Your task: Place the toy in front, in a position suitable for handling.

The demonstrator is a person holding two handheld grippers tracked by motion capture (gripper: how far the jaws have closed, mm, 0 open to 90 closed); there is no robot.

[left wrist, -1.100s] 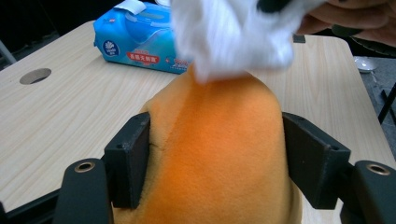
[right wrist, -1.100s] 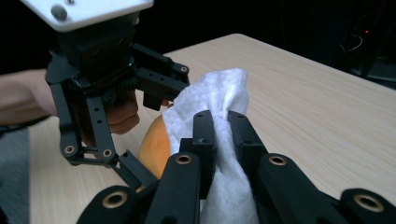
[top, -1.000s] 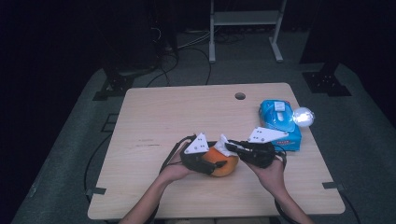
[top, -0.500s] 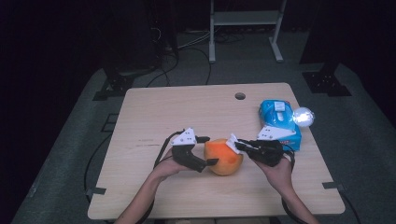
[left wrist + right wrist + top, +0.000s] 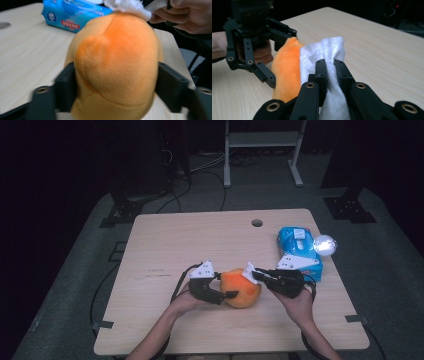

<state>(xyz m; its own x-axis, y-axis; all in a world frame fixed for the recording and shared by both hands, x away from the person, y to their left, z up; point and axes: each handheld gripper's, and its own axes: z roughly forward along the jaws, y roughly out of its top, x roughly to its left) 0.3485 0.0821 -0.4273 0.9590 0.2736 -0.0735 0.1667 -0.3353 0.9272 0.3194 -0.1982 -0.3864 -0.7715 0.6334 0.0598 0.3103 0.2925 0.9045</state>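
the wooden table (image 5: 165, 250) spreads out beyond both tools, pale and plain. the blue wipes packet (image 5: 299, 251) lies on it just past the right gripper (image 5: 256, 275), on that tool's far side, with a bright round light (image 5: 324, 244) at the packet's outer edge; what that light belongs to is hard to make out from above. the orange plush toy (image 5: 241, 287) sits on the table between the two tools, right in front of each. the left gripper (image 5: 231, 294) has the toy between its jaws: in the left gripper view the black pads sit against the orange fabric (image 5: 117, 65) on both sides, and the jaws have just been closing in on it, so the toy is clamped. the right gripper (image 5: 329, 66) has its jaws drawn together on a white wipe (image 5: 322, 56), the cloth bunched between the pads and fanning out beyond the tips. the wipe's free end lies against the top of the toy, just ahead of the right jaws and on the far side from the left tool.
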